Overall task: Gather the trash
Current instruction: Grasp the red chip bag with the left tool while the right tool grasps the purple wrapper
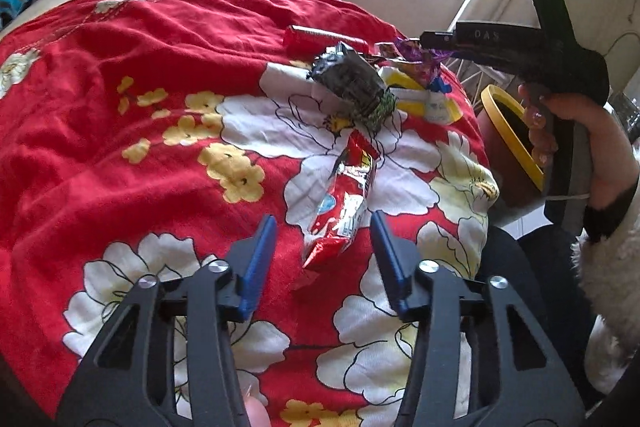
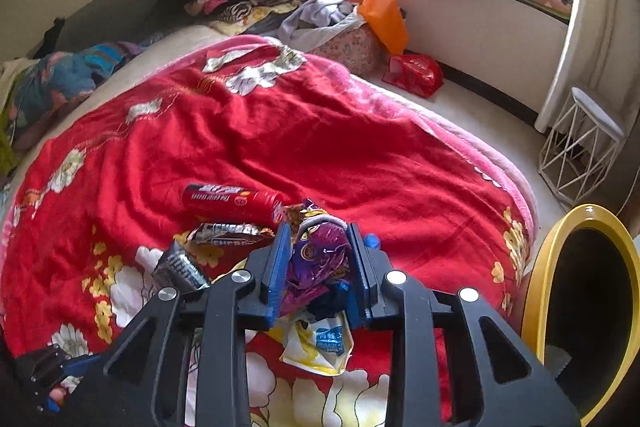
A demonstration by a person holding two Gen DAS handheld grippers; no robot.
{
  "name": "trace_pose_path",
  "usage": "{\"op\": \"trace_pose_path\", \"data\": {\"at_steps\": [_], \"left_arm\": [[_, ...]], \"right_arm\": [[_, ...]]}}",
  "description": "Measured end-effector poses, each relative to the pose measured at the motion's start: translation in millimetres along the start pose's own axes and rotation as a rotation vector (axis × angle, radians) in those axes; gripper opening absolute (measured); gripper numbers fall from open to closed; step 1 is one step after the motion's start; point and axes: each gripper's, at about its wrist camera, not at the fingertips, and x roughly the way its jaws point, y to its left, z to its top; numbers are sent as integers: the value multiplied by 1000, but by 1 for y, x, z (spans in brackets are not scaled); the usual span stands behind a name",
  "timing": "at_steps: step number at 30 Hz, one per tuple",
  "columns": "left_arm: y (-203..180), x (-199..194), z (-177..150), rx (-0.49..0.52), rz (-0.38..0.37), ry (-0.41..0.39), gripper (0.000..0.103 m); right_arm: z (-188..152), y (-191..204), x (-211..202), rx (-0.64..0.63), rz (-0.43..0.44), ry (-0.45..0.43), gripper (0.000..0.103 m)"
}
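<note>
Several crumpled wrappers (image 1: 344, 187): red, purple, silver-black.

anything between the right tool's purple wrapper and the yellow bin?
Nothing visible. The crumpled purple foil wrapper sits in the right tool, and the yellow-rimmed open bin stands just past the red floral blanket's edge.

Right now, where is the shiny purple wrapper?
In the right wrist view, the crinkly purple foil wrapper sits pinched between the right gripper's blue jaws, above the yellow-and-white plastic packet.
</note>
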Motion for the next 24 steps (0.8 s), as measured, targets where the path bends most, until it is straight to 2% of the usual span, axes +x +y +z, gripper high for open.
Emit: {"op": "trace_pose_path", "data": {"at_steps": [2, 3, 5, 13, 24], "left_arm": [[-2, 2, -1, 5, -5, 9, 30], [-2, 3, -1, 5, -15, 14, 28], [-1, 5, -2, 3, -29, 23, 18], [3, -3, 0, -28, -52, -8, 14], [1, -26, 15, -47, -45, -93, 12]], "right_arm": [[-1, 2, -5, -10, 16, -7, 22], [-1, 3, -8, -14, 20, -18, 15], [-1, 3, -18, -16, 26, -43, 15], [-7, 3, -56, -1, 77, -113, 15], [-36, 28, -87, -57, 127, -141, 14]]}}
